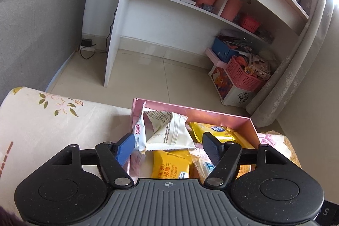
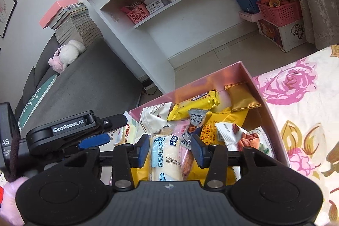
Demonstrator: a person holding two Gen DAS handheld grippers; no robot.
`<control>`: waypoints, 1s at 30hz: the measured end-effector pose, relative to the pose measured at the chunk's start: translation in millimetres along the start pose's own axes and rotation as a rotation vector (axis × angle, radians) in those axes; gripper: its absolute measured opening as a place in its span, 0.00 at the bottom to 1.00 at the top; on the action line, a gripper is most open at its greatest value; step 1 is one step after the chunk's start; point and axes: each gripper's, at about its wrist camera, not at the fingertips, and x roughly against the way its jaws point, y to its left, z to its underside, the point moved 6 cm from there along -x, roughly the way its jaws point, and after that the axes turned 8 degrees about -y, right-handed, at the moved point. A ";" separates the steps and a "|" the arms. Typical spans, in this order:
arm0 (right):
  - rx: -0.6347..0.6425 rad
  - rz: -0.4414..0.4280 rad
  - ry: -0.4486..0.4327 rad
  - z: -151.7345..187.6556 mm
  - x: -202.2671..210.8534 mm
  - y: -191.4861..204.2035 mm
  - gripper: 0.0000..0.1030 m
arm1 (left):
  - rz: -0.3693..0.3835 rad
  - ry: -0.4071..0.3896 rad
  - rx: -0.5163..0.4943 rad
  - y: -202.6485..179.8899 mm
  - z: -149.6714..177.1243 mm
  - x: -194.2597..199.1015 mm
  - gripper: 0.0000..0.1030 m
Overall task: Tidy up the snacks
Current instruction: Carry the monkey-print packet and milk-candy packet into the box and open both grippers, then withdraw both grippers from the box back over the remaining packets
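An open pink box [image 1: 211, 118] sits on a floral cloth and holds several snack packets. In the left wrist view my left gripper [image 1: 169, 147] hangs open over the box's near left part. A white packet [image 1: 169, 130] and a yellow packet [image 1: 171, 164] lie below its gap, untouched by the pads. In the right wrist view the pink box [image 2: 201, 86] is full of yellow, white and gold packets. My right gripper [image 2: 170, 149] is open, with a white bread packet [image 2: 166, 154] with blue print lying between its blue pads [image 2: 143, 149], free of both. The left gripper [image 2: 112, 129] shows at the box's left edge.
The floral cloth [image 2: 296, 120] spreads right of the box and also left of it [image 1: 53, 120]. Beyond lie a tiled floor [image 1: 159, 69], a white desk with shelves [image 1: 169, 1], pink baskets [image 1: 243, 75], a curtain [image 1: 296, 69] and a grey sofa [image 2: 84, 82] with a plush toy [image 2: 67, 54].
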 end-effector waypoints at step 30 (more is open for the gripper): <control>0.190 0.150 0.005 31.4 114.9 5.0 0.89 | -0.015 0.087 -0.096 0.6 89.7 133.9 0.97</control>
